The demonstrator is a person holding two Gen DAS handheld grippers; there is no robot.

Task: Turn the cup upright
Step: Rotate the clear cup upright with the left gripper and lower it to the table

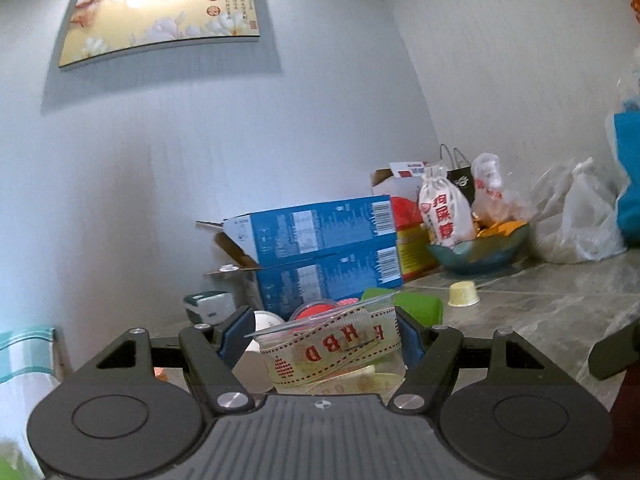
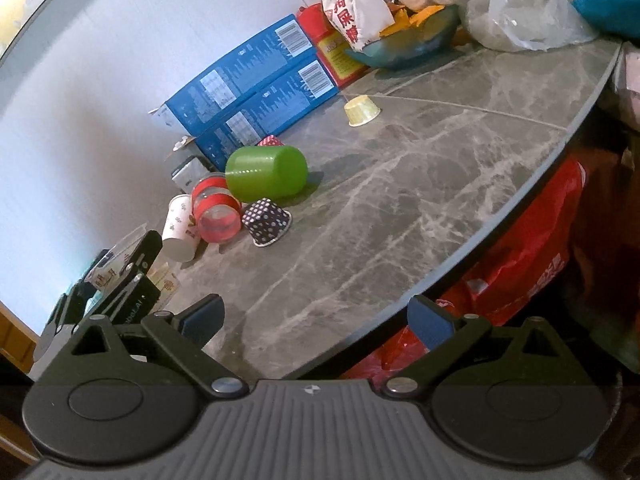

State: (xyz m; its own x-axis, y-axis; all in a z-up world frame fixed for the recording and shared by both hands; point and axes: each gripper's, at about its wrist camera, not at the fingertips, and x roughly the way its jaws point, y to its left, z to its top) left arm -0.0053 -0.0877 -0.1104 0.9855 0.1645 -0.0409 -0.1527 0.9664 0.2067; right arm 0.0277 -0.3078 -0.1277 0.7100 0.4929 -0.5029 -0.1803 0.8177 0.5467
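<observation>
A: Pinching the clear plastic cup (image 1: 332, 354) between its two blue pads, the left gripper (image 1: 326, 340) holds it close above the marble table (image 2: 420, 208), at the table's left end beside the other cups.

B: How will it handle?

A: I judge it light, thin-walled and springy; a hard squeeze would buckle it, and the smooth plastic may slip. The mid-wall, where the pads sit now, looks like the sound place to hold. Its rim appears to tilt away and up, so it seems partly turned; I cannot tell how far.

B: And the other gripper?

A: The right gripper (image 2: 316, 320) is spread wide and empty, over the table's near edge.

B: Any writing, largest thing first?

A: The wall picture (image 1: 160, 8) carries Chinese calligraphy, where 和 reads clearly. The two stacked blue cartons (image 1: 324, 252) show barcodes and print too small to read. The white cloth pouch (image 1: 442, 212) in the teal bowl (image 1: 480, 256) has three red characters. The ribbon inside the clear cup reads "HBD", seen reversed.

B: Other cups?

A: A green cup (image 2: 266, 174) on its side, a red-banded one (image 2: 216, 214), a polka-dot paper cup (image 2: 267, 222), a yellow one (image 2: 362, 110) inverted.
</observation>
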